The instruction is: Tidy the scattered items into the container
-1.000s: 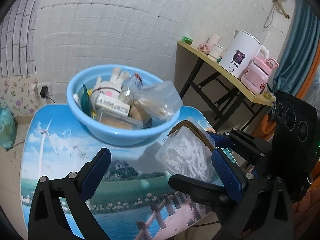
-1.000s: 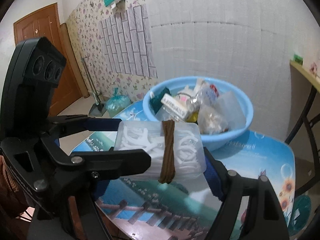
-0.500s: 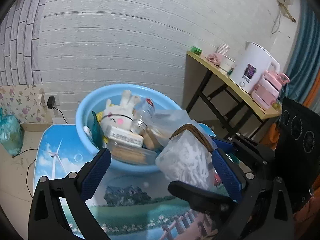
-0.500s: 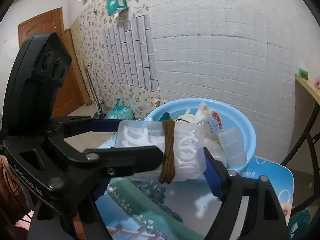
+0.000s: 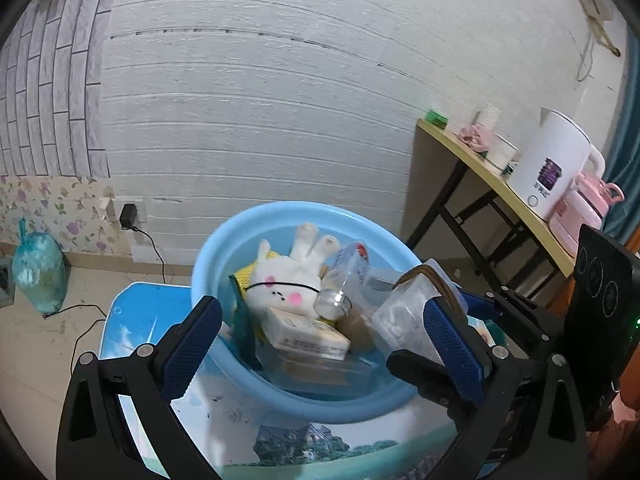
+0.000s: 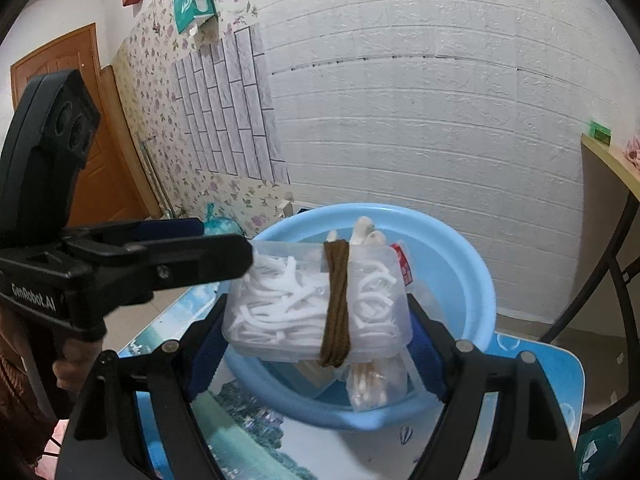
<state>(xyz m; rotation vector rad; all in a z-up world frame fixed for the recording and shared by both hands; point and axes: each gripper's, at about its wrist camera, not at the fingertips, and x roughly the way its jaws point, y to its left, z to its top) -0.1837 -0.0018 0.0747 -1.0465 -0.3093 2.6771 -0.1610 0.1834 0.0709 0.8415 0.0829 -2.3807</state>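
Observation:
My right gripper [image 6: 316,340] is shut on a clear plastic box of white floss picks [image 6: 288,304] bound with a brown band, held above the near rim of the blue basin [image 6: 460,264]. The box also shows in the left wrist view [image 5: 404,312], over the basin's right side. My left gripper [image 5: 324,344] is open and empty, its jaws spread over the near part of the basin [image 5: 248,232]. The basin holds a white plush bunny [image 5: 284,284], a small clear bottle [image 5: 344,276], a white carton [image 5: 308,332] and a bag of cotton swabs [image 6: 372,384].
The basin stands on a small table with a blue landscape print [image 5: 132,328]. A white brick wall is close behind. A side table [image 5: 480,168] with a white kettle [image 5: 548,168] and pink jug stands to the right. A tied green bag [image 5: 38,272] lies on the floor left.
Both grippers have moved forward and up toward the basin. The right gripper has carried the floss pick box from above the table to over the basin's near rim.

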